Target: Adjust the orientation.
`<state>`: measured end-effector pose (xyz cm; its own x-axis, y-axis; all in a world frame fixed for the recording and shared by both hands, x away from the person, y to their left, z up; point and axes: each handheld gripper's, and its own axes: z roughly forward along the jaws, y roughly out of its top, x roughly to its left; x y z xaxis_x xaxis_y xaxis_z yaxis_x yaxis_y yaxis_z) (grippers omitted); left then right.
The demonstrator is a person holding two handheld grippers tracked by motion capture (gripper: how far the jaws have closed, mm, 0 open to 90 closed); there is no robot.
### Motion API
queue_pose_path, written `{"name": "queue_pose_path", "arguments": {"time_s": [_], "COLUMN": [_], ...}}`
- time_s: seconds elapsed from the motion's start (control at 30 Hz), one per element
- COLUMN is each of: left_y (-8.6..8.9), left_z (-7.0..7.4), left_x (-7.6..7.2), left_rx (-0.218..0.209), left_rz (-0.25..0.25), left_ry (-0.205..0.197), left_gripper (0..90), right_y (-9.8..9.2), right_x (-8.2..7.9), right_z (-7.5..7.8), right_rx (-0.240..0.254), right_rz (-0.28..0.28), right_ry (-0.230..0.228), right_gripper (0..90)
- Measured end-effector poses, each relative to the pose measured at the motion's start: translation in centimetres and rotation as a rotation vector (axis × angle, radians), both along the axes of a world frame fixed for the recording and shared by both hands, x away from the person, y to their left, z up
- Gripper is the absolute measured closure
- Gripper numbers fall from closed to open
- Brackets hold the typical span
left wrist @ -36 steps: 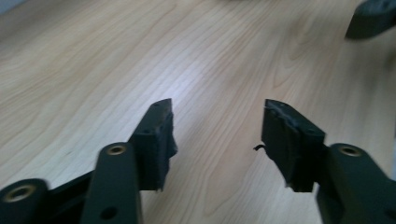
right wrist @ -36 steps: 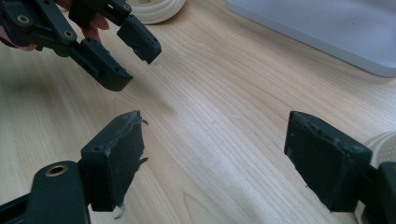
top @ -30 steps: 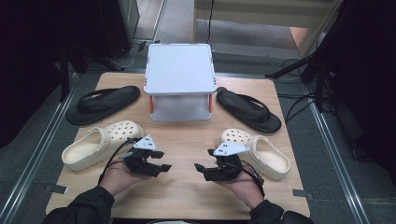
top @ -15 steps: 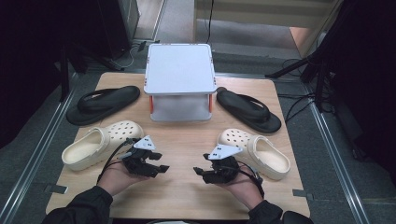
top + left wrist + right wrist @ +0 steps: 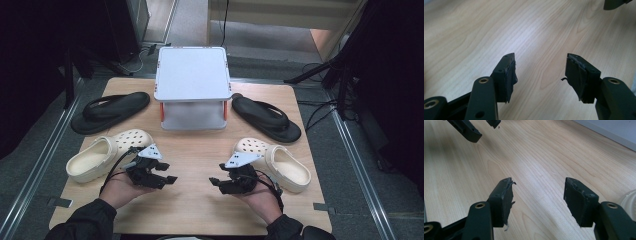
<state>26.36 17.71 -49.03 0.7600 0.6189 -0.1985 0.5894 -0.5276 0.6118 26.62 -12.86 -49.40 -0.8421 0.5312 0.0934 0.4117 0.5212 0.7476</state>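
Note:
My left gripper rests low over the wooden table at the front left, pointing right. Its jaws stand open, have just been closing slightly, and hold nothing between them. My right gripper faces it from the front right, open over bare wood. A cream clog lies just left of the left hand. A second cream clog lies just right of the right hand. Two black flip-flops lie farther back on either side.
A pale grey two-level stand sits at the back middle between the flip-flops, its edge also at the top right of the right gripper view. Bare wood separates the two grippers. Dark floor and cables surround the table.

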Motion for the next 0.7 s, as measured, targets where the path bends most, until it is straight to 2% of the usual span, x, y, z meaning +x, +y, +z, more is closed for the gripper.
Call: {"name": "queue_pose_path", "arguments": {"time_s": [0.17,0.33,0.4,0.57,0.7], "left_y": [0.1,0.5,0.9,1.6,2.5], "left_z": [0.3,0.6,0.9,1.1,1.2], "left_x": [-0.3,-0.4,-0.4,-0.4,-0.6], "left_rx": [0.006,-0.023,-0.044,-0.034,-0.044], "left_rz": [-0.019,-0.028,-0.017,-0.002,0.026], "left_ry": [-0.024,-0.039,-0.04,-0.042,-0.027], "left_gripper": [42.9,40.4,39.1,39.4,39.3], "right_y": [-0.1,-0.2,-0.1,0.0,0.1], "right_x": [0.0,0.0,0.0,0.1,0.3], "right_z": [0.1,0.2,0.2,0.2,0.2], "right_rx": [0.01,0.013,0.013,0.008,0.006], "right_rz": [-0.003,0.0,0.001,0.015,0.028], "right_ry": [0.001,-0.001,-0.001,-0.005,-0.007], "right_gripper": [41.2,41.3,41.3,41.3,41.3]}}
